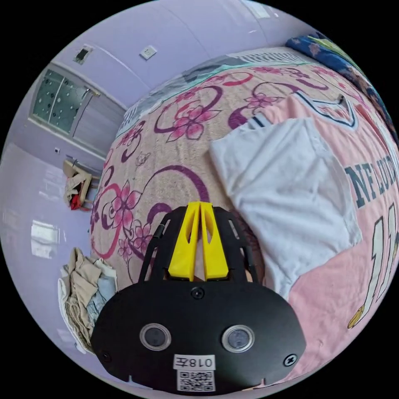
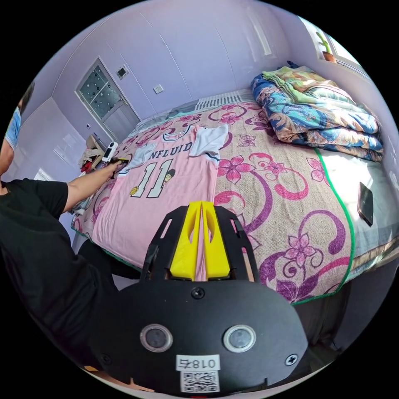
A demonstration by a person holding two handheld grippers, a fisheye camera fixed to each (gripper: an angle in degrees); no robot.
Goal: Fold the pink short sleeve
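Observation:
The pink short-sleeve shirt (image 2: 162,187) lies flat, front up, on the flowered bedspread (image 2: 291,208), with a number and lettering on its chest. One white sleeve (image 1: 286,187) is folded in over the pink body (image 1: 332,286); the other white sleeve (image 2: 210,141) lies spread outward. My left gripper (image 1: 200,204) is shut with nothing in it, over the bedspread just beside the folded sleeve. A person's hand holds that left gripper (image 2: 120,161) at the shirt's far side. My right gripper (image 2: 201,203) is shut, with nothing in it, above the shirt's side edge.
A folded quilt (image 2: 316,104) is stacked at the bed's far corner, and a dark phone (image 2: 365,203) lies near the bed's right edge. A heap of clothes (image 1: 83,286) lies on the floor. A chair with clothes (image 1: 77,187) stands by the door (image 1: 62,104).

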